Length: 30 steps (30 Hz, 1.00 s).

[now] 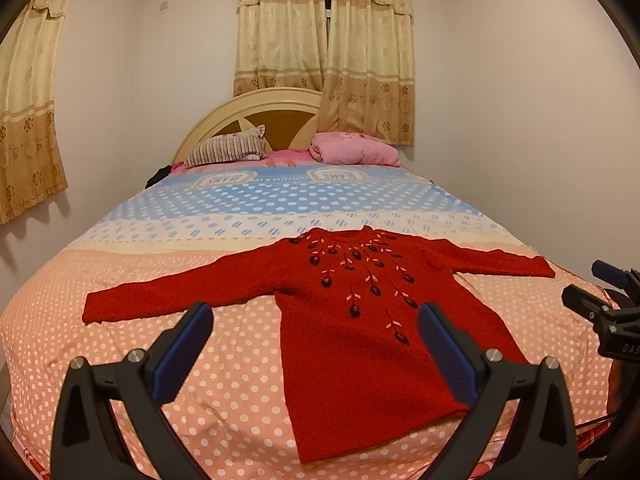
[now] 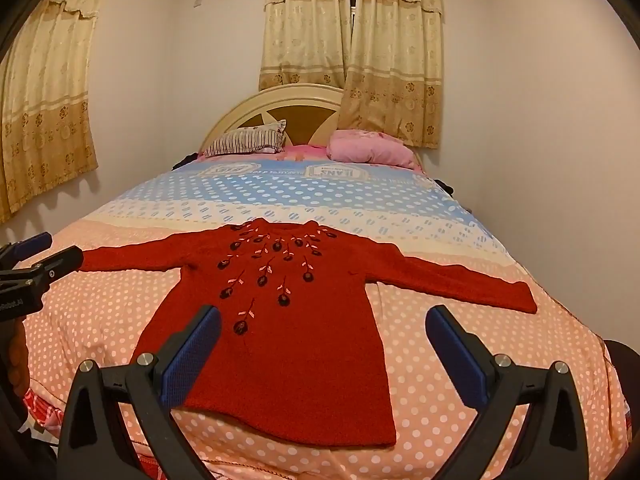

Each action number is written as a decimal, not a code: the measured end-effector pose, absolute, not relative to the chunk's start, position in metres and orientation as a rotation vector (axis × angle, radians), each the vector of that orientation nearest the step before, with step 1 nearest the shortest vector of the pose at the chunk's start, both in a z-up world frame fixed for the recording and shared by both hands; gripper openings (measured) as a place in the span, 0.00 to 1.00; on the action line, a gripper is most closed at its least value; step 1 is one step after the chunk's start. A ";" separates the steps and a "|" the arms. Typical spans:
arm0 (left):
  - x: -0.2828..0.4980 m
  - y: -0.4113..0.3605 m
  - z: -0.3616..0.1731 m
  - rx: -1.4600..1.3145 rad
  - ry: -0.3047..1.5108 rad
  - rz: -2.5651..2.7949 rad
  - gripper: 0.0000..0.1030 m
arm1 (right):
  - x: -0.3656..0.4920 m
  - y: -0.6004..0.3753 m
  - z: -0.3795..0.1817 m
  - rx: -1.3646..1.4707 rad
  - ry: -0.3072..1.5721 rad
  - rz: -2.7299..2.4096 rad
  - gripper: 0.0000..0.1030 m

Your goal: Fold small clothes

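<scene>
Lying spread before both tools: sweater (image 1: 360, 340)

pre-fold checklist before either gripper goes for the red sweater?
1. Red sweater lying flat, front up, on the bed: ok.
2. Both sleeves spread out to the sides, not tucked under: ok.
3. Left gripper open, nothing between the fingers: ok.
4. Right gripper open, nothing between the fingers: ok.
5. Nothing lying on the sweater: ok.
6. Grippers clear of the fabric, not touching yet: cannot tell the height, but no contact shows.
</scene>
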<state>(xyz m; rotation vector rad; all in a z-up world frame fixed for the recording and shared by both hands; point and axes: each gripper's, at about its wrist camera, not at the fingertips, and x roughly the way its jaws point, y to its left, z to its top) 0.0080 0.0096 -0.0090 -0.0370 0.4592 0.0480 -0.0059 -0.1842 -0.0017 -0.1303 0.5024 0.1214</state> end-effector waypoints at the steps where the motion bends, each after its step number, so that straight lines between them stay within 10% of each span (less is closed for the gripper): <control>1: 0.008 0.010 -0.010 -0.037 0.461 0.050 1.00 | -0.006 -0.184 -0.002 -0.129 0.504 0.123 0.99; 30: 0.010 0.019 -0.012 -0.057 0.471 0.068 1.00 | -0.007 -0.179 -0.005 -0.134 0.505 0.147 0.99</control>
